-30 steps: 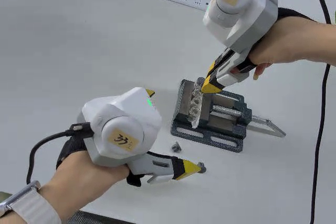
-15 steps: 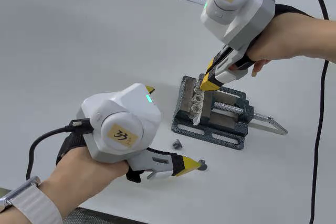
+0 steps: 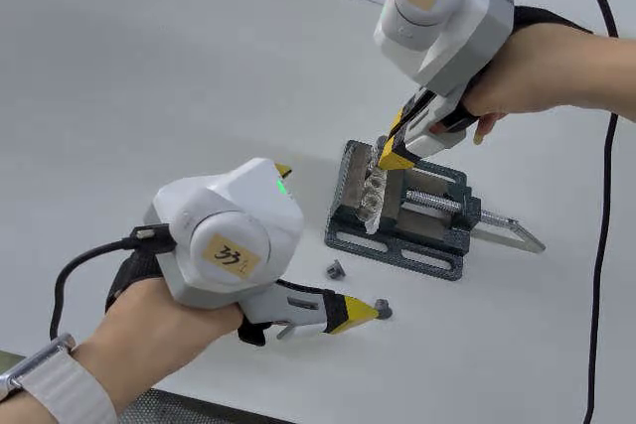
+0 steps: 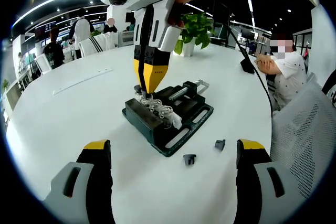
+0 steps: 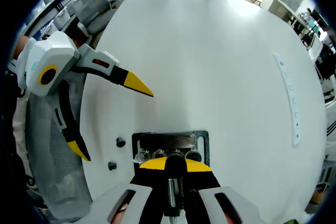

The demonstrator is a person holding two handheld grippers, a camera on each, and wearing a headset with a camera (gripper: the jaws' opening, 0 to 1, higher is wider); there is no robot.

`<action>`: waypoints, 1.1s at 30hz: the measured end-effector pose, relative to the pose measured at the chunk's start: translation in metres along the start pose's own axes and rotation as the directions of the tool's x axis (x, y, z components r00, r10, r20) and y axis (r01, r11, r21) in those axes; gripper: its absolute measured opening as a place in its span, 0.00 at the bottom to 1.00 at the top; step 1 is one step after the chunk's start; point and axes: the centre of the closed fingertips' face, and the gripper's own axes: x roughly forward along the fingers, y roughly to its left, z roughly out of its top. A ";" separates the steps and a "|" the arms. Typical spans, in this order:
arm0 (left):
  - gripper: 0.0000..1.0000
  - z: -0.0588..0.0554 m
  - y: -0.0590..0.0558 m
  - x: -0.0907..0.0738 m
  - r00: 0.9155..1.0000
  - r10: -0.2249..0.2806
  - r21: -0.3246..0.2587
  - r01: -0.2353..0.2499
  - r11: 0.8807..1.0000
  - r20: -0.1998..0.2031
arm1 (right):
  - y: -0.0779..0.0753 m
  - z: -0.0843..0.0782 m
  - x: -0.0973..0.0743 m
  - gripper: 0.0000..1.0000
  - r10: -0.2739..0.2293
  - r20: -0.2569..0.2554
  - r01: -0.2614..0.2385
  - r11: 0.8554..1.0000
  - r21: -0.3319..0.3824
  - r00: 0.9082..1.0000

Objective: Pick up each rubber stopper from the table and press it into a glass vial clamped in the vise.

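Your right gripper [image 3: 390, 158], clenched on a stopper [image 5: 176, 162], sits over the end vial [image 4: 144, 98] at the vise's [image 3: 437, 245] far corner. Press straight down, untilted. Your left gripper [image 4: 174, 145] is released, by loose stoppers [image 4: 189, 158] toward the table's [image 3: 149, 67] near edge.

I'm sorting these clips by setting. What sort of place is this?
Most likely an open-plan office rather than a workshop: a large white table with a grey mesh office chair beside it, a green potted plant on the table's far side, and people among white chairs further back.
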 end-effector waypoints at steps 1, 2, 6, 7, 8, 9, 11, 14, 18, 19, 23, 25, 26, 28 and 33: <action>0.99 0.000 0.000 0.000 1.000 0.001 0.001 -0.001 1.000 0.000 | 0.001 0.000 0.000 0.05 -0.007 -0.006 0.007 1.000 -0.006 1.000; 0.99 0.000 0.000 0.000 1.000 0.000 0.001 0.000 1.000 0.001 | 0.001 0.001 0.000 0.05 -0.013 -0.009 0.013 1.000 -0.013 1.000; 0.99 0.000 -0.001 0.001 1.000 -0.002 0.001 0.002 1.000 0.002 | -0.001 0.000 -0.001 0.05 -0.024 -0.021 0.024 1.000 -0.019 0.999; 0.99 0.000 -0.001 0.001 1.000 -0.003 0.000 0.003 1.000 0.003 | -0.001 0.000 0.000 0.05 -0.025 -0.021 0.025 0.999 -0.022 0.999; 0.99 0.000 -0.001 0.001 1.000 -0.002 0.000 0.002 1.000 0.004 | -0.001 0.000 0.000 0.05 -0.026 -0.022 0.026 0.999 -0.020 0.999; 0.99 0.000 -0.001 0.001 1.000 -0.002 0.001 0.002 1.000 0.005 | -0.001 -0.001 0.000 0.05 -0.029 -0.023 0.029 1.000 -0.009 0.999; 0.99 0.001 -0.001 0.001 1.000 -0.002 -0.002 0.002 1.000 0.007 | -0.002 -0.001 0.000 0.04 -0.035 -0.024 0.035 0.999 -0.004 0.999; 0.99 0.000 0.000 0.001 1.000 0.000 -0.002 0.000 1.000 0.009 | -0.002 -0.001 0.000 0.04 -0.045 -0.029 0.045 0.999 -0.003 0.999; 0.99 0.001 0.001 0.001 1.000 0.004 -0.004 -0.004 1.000 0.014 | -0.003 -0.001 0.000 0.04 -0.054 -0.036 0.054 0.999 -0.009 0.998; 0.99 0.001 0.001 0.001 1.000 0.005 -0.003 -0.005 1.000 0.012 | -0.003 -0.001 0.000 0.04 -0.055 -0.040 0.054 0.998 -0.013 0.998; 0.99 0.000 0.001 0.000 1.000 0.006 -0.006 -0.006 1.000 0.015 | -0.002 -0.001 0.001 0.04 -0.053 -0.040 0.053 0.999 -0.006 0.998; 0.99 -0.001 0.001 -0.001 1.000 0.006 -0.008 -0.006 1.000 0.014 | -0.001 -0.001 0.000 0.04 -0.057 -0.043 0.056 0.998 -0.014 0.997; 0.99 -0.001 0.000 -0.001 1.000 0.006 -0.009 -0.006 1.000 0.013 | -0.001 -0.001 0.000 0.04 -0.059 -0.046 0.059 0.998 -0.007 0.997; 0.99 -0.002 0.000 -0.001 1.000 0.006 -0.009 -0.006 1.000 0.012 | -0.001 -0.001 0.000 0.04 -0.061 -0.050 0.061 0.998 -0.014 0.997; 0.99 -0.001 -0.001 -0.001 1.000 0.004 -0.013 -0.004 1.000 0.014 | 0.002 0.001 0.001 0.04 -0.075 -0.065 0.073 0.997 -0.025 0.995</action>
